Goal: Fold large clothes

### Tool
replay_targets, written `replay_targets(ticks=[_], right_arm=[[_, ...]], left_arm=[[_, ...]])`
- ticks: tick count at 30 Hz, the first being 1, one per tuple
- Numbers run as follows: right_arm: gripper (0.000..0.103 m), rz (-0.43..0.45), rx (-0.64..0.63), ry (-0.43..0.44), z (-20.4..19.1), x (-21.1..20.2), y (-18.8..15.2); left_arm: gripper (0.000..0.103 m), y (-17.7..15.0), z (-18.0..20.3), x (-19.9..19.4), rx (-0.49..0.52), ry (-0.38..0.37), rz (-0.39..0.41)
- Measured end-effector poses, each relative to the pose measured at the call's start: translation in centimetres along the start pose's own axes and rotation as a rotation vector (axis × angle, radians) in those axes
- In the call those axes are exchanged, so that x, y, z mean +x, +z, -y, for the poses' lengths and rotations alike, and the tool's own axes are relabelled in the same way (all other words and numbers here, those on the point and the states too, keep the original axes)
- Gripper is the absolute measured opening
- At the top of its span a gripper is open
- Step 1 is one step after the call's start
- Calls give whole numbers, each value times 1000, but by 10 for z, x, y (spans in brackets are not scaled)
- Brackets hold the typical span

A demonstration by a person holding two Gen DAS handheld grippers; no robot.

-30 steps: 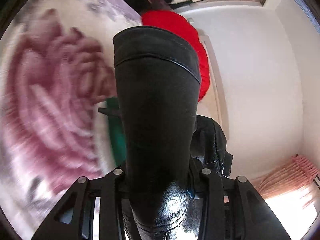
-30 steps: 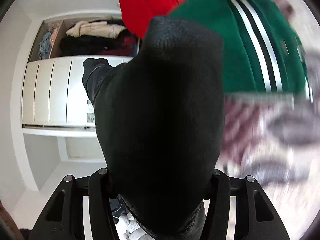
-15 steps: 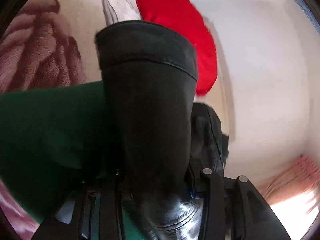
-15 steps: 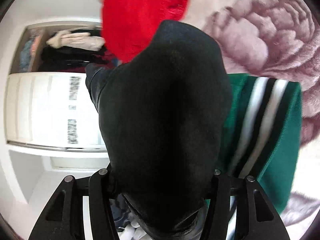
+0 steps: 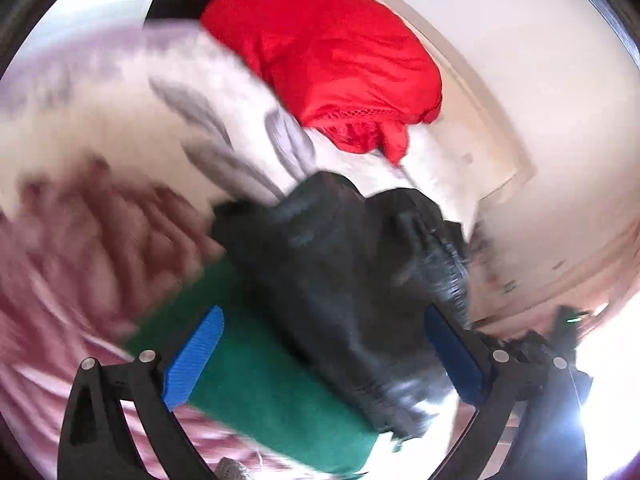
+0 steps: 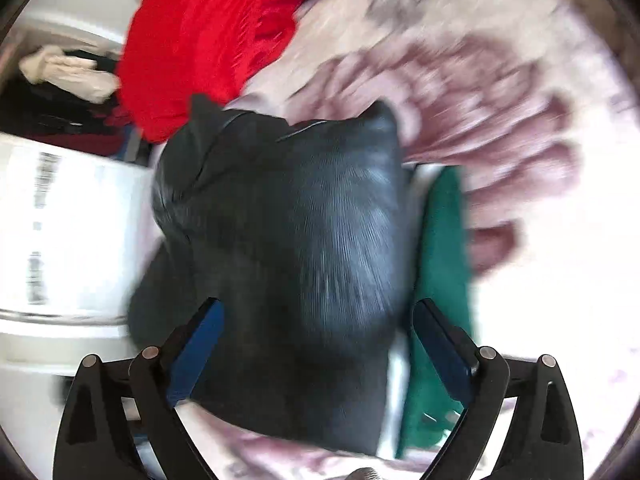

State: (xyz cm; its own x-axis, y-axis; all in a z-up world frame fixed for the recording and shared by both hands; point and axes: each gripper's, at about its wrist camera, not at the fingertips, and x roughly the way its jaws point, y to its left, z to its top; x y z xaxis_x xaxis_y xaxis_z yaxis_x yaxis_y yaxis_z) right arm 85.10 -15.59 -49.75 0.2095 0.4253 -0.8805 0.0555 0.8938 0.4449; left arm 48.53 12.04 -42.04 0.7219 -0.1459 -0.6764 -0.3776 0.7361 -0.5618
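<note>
- Tools: two. The left tool (image 5: 324,354) has its blue-padded fingers (image 5: 194,356) spread wide apart and clamps nothing; the right tool (image 6: 316,354) is likewise spread and released.
- Garments: three. One black jacket (image 6: 288,248), one green garment (image 5: 256,376), one red garment (image 5: 332,56).
- Black jacket: smooth, slightly glossy, leather-like, with stitched seams; a bulky rounded heap lying loose between and ahead of the fingers of both tools. Contact with the pads cannot be told.
- Green garment: matte, soft knit; lies under the jacket, showing at the left finger of the left tool and at the right finger of the right tool.
- Red garment: thin, creased fabric, bunched well ahead of both tools.
- Blanket (image 6: 460,92): one, plush, pale with a dark pink flower pattern, beneath all garments; blurred.
- Shelf (image 6: 48,92): ahead-left of the right tool, holding one cream garment (image 6: 68,72) on dark clothes.
</note>
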Motion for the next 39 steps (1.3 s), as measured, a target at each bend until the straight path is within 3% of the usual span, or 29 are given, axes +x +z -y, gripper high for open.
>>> replay_targets(ticks=[1, 4, 6, 10, 12, 16, 23, 31, 39], right_arm=[[98, 35, -30, -121, -10, -11, -14], [101, 103, -102, -330, -32, -33, -63], [101, 123, -135, -411, -43, -45, -103], [101, 190, -128, -507, -73, -81, -167], [101, 219, -121, -522, -80, -110, -191], [101, 288, -87, -512, -107, -174, -245], [101, 391, -88, -532, -149, -293, -339], [101, 521, -128, -548, -191, -416, -444], [101, 648, -175, -551, -221, -503, -532]], left_arm=[[103, 4, 8, -10, 71, 63, -4], [103, 9, 15, -26, 241, 194, -25], [103, 18, 14, -28, 321, 235, -42], [103, -6, 33, -69, 433, 248, -70], [103, -19, 45, -86, 485, 236, -72], [103, -42, 71, -127, 610, 282, -59], [103, -70, 91, -232, 662, 259, -37], [103, -100, 110, -355, 683, 203, 46], [103, -123, 120, -424, 704, 179, 103]])
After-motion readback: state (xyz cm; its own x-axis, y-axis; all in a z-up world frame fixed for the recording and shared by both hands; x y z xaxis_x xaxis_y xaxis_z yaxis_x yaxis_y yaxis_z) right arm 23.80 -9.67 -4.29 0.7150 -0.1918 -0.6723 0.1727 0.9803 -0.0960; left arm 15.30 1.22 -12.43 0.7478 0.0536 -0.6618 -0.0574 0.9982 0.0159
